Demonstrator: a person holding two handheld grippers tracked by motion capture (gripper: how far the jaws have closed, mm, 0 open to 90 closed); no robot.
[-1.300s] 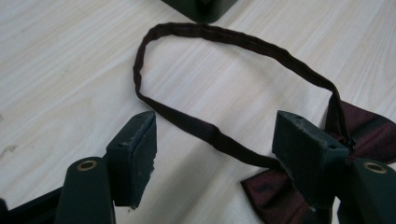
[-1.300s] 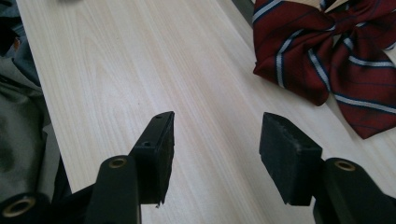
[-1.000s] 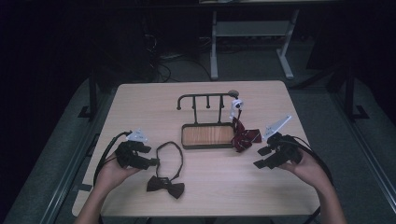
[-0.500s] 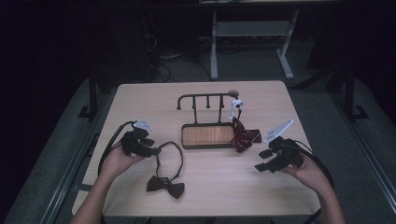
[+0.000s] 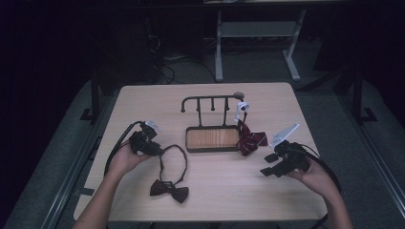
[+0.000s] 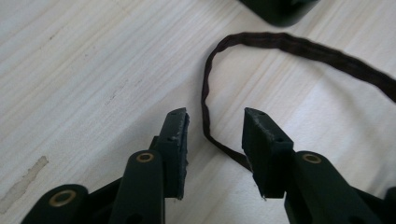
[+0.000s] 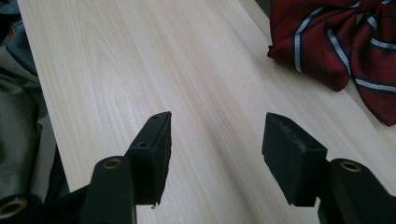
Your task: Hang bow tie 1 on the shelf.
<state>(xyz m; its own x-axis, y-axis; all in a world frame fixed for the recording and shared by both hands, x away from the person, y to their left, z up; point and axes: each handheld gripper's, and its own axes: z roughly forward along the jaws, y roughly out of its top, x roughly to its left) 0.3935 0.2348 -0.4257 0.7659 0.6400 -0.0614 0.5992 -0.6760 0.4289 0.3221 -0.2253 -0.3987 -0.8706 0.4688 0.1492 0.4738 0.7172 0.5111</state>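
Pale wood-grain tabletop (image 5: 143, 109) carries a dark brown bow tie (image 5: 169, 190) at its near left, the knot lying flat and its thin stitched strap (image 6: 219, 60) curling away in a loop. Around the loop's near bend the left gripper (image 6: 215, 126) stands with jaws narrowly parted, strap running between them, not clamped. Well to the right, the right gripper (image 7: 215, 135) gapes wide over bare wood, near a red striped bow tie (image 7: 345, 42) beside a small wooden tray with a hook rail (image 5: 212, 139).
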